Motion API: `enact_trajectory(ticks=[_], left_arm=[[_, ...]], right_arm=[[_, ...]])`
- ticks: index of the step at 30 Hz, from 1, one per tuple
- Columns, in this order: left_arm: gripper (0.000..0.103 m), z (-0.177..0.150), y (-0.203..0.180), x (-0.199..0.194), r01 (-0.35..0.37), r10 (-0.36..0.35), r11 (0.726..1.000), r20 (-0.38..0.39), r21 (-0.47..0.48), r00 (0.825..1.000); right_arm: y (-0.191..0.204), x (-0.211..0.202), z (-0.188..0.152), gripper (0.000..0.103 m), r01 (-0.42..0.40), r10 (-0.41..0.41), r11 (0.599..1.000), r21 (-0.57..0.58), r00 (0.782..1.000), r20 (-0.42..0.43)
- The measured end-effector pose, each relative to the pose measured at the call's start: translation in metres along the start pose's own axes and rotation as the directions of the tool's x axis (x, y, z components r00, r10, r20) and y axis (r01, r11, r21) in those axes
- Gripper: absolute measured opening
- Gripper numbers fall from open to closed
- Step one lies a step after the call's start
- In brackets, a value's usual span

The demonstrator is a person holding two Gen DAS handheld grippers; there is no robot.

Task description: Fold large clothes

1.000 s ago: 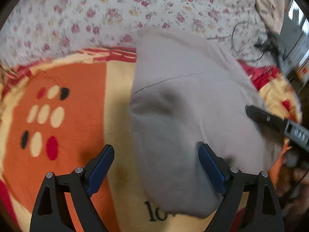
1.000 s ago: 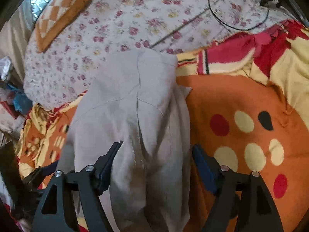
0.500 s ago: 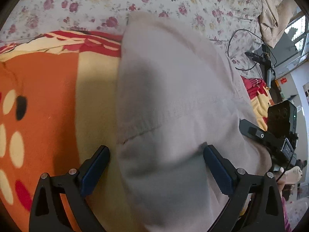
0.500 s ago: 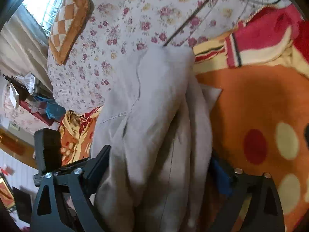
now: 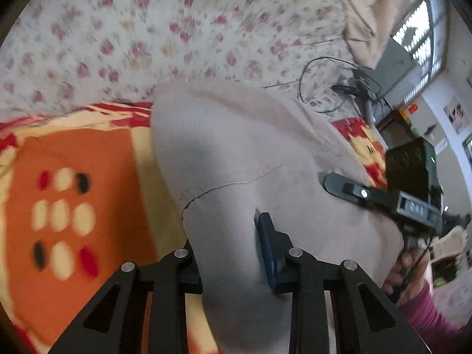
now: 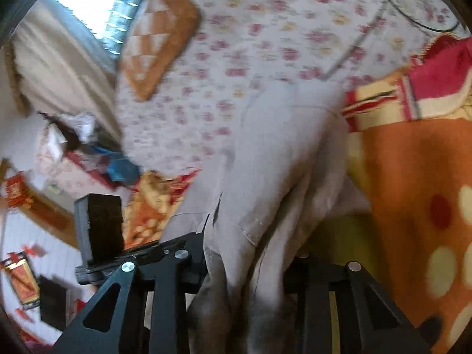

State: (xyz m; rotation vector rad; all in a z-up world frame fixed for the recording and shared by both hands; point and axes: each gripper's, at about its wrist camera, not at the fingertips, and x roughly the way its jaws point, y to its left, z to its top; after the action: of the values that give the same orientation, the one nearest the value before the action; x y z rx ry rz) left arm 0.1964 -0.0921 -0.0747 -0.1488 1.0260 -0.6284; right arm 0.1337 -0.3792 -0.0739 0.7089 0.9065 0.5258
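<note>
A large beige-grey garment (image 5: 250, 153) lies in a long folded strip on the bed, running away from both cameras. My left gripper (image 5: 230, 250) is shut on its near end; thick cloth fills the space between the blue pads. My right gripper (image 6: 247, 268) is shut on the other side of the garment (image 6: 283, 153), with bunched folds between its fingers. The right gripper also shows in the left wrist view (image 5: 380, 197), at the garment's right edge.
An orange, cream and red blanket (image 5: 73, 177) lies under the garment. Beyond it is a floral sheet (image 5: 147, 29) with a black cable (image 5: 318, 88). A brown checked cushion (image 6: 159, 35) sits at the far left by the window.
Both grippers have closed from wide open onto the garment. Both views have tilted up and pulled back a little, and the cloth is bunched between the fingers.
</note>
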Motion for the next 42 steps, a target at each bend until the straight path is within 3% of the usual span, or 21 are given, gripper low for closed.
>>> enact_trajectory(ticks=[2, 5, 7, 8, 9, 11, 13, 15, 19, 21, 23, 25, 27, 31, 38, 42], left_arm=[[0.027, -0.017, 0.001, -0.019, -0.021, 0.021, 1.000, 0.001, 0.002, 1.000], [0.033, -0.053, 0.012, -0.022, -0.136, 0.136, 0.991, -0.032, -0.008, 0.990], [0.044, -0.067, 0.021, -0.008, -0.202, 0.197, 0.978, -0.081, -0.054, 0.977], [0.058, -0.078, 0.026, 0.002, -0.240, 0.231, 0.967, -0.104, -0.086, 0.967], [0.067, -0.083, 0.027, 0.004, -0.267, 0.259, 0.959, -0.090, -0.096, 0.962], [0.074, -0.087, 0.021, 0.001, -0.335, 0.334, 0.938, -0.033, -0.085, 0.942], [0.074, -0.085, 0.014, -0.002, -0.353, 0.353, 0.933, -0.014, -0.071, 0.936], [0.074, -0.081, 0.005, -0.004, -0.376, 0.377, 0.924, 0.010, -0.063, 0.926], [0.077, -0.093, -0.011, -0.009, -0.427, 0.429, 0.903, 0.051, -0.051, 0.902], [0.077, -0.101, -0.018, -0.008, -0.449, 0.451, 0.892, 0.058, -0.048, 0.891], [0.077, -0.109, -0.021, -0.010, -0.460, 0.463, 0.886, 0.066, -0.052, 0.884], [0.077, -0.111, -0.022, -0.012, -0.464, 0.467, 0.884, 0.081, -0.058, 0.880], [0.077, -0.114, -0.022, -0.015, -0.476, 0.480, 0.877, 0.093, -0.067, 0.872], [0.077, -0.122, -0.028, -0.024, -0.481, 0.487, 0.873, 0.117, -0.076, 0.865], [0.079, -0.135, -0.041, -0.044, -0.499, 0.502, 0.864, 0.175, -0.067, 0.847], [0.079, -0.141, -0.047, -0.058, -0.497, 0.502, 0.864, 0.203, -0.078, 0.841]], right_arm=[[0.017, -0.002, -0.011, 0.032, -0.041, 0.041, 0.999, 0.000, 0.999, -0.016], [0.028, 0.006, -0.036, 0.036, -0.084, 0.085, 0.996, 0.010, 0.995, -0.049], [0.026, 0.023, -0.057, 0.051, 0.002, -0.003, 1.000, -0.015, 0.996, -0.092], [0.022, 0.031, -0.067, 0.052, 0.098, -0.102, 0.995, -0.036, 0.988, -0.119], [0.019, 0.036, -0.072, 0.057, 0.163, -0.167, 0.986, -0.043, 0.977, -0.133], [0.011, 0.026, -0.077, 0.062, 0.203, -0.202, 0.979, -0.002, 0.972, -0.116], [0.019, 0.000, -0.073, 0.062, 0.221, -0.220, 0.975, 0.021, 0.974, -0.047], [0.039, -0.022, -0.070, 0.061, 0.244, -0.243, 0.970, -0.025, 0.970, 0.013], [0.100, -0.025, -0.074, 0.060, 0.222, -0.224, 0.944, -0.244, 0.974, 0.020], [0.123, -0.016, -0.085, 0.059, 0.228, -0.239, 0.910, -0.347, 0.971, 0.013], [0.131, 0.003, -0.098, 0.058, 0.307, -0.334, 0.848, -0.432, 0.942, 0.015], [0.117, 0.022, -0.109, 0.050, 0.368, -0.421, 0.809, -0.459, 0.907, -0.014], [0.096, 0.040, -0.118, 0.049, 0.437, -0.507, 0.766, -0.472, 0.861, -0.025], [0.074, 0.033, -0.119, 0.050, 0.423, -0.469, 0.814, -0.398, 0.883, -0.021], [0.098, 0.005, -0.123, 0.054, 0.422, -0.451, 0.822, -0.382, 0.893, 0.016], [0.109, -0.007, -0.122, 0.064, 0.441, -0.447, 0.830, -0.342, 0.892, 0.067]])
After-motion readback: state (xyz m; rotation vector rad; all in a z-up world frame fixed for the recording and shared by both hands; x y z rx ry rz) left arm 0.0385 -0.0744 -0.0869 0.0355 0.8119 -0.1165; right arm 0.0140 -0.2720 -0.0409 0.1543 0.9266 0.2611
